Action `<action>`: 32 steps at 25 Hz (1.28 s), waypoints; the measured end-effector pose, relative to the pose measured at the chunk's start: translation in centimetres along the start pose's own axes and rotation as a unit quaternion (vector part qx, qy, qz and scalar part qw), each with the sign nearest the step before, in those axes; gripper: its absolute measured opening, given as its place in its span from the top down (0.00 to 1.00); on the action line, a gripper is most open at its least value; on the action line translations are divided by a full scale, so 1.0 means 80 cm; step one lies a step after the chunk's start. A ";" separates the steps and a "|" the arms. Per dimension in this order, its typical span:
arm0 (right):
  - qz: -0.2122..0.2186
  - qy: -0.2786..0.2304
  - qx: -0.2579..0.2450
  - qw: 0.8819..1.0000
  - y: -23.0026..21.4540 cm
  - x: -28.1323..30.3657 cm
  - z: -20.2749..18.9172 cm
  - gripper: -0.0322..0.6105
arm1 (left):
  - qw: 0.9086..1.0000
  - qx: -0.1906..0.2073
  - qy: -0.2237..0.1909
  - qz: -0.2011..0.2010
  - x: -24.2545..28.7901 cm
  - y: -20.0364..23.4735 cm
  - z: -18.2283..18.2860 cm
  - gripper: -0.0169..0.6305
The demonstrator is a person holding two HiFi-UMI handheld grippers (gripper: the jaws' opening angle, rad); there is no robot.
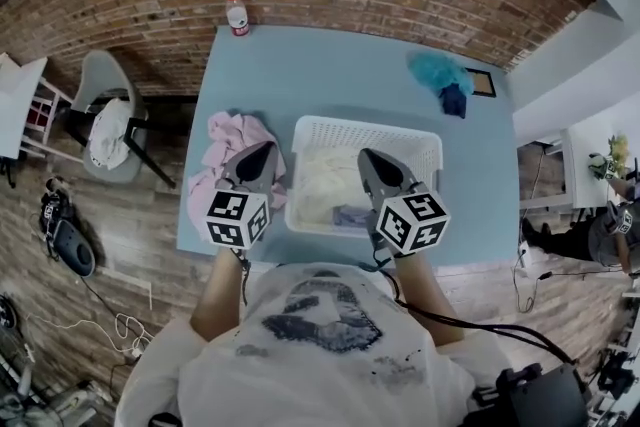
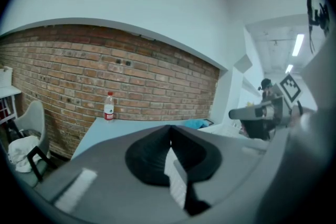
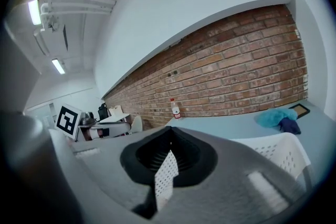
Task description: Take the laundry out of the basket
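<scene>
Overhead, right gripper (image 1: pixel 369 154) and left gripper (image 1: pixel 267 148), jaws closed empty, partly cover laundry (image 1: pixel 320 180).

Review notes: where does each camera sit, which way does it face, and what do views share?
Head view: on the person's head, looking steeply down at the table, basket and pink laundry; shows left gripper, right gripper, forearms, shirt.
Left gripper view: on that gripper, looking along its shut fingers toward the brick wall; right gripper at right.
Right gripper view: on that gripper, along its shut fingers toward the same wall; left gripper's marker cube at left.
Shared: all three show the bottle.
</scene>
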State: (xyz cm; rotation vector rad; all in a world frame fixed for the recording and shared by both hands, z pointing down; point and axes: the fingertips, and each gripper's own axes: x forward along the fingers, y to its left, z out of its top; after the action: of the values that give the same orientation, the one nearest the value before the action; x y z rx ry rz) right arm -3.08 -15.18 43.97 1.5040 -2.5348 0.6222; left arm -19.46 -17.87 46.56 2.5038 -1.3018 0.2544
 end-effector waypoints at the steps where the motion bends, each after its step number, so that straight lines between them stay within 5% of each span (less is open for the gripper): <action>1: 0.008 0.012 -0.009 1.000 -0.002 0.003 -0.004 0.95 | 1.000 -0.002 0.001 0.002 0.002 0.000 -0.001 0.99; 27: 0.089 0.174 -0.075 0.978 -0.099 0.043 -0.091 0.95 | 0.997 -0.008 0.063 0.035 0.074 -0.035 -0.042 0.99; 29: 0.098 0.200 -0.083 0.971 -0.103 0.047 -0.107 0.76 | 0.997 -0.004 0.069 0.038 0.076 -0.036 -0.045 0.99; 32: 0.119 0.236 -0.106 0.959 -0.103 0.051 -0.134 0.75 | 0.997 -0.003 0.073 0.040 0.077 -0.036 -0.046 0.99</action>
State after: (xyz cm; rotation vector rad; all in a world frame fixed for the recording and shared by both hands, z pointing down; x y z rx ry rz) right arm 0.97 -17.52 57.25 0.8600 -2.3253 0.6253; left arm -13.63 -19.77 51.33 2.3807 -1.3430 0.4410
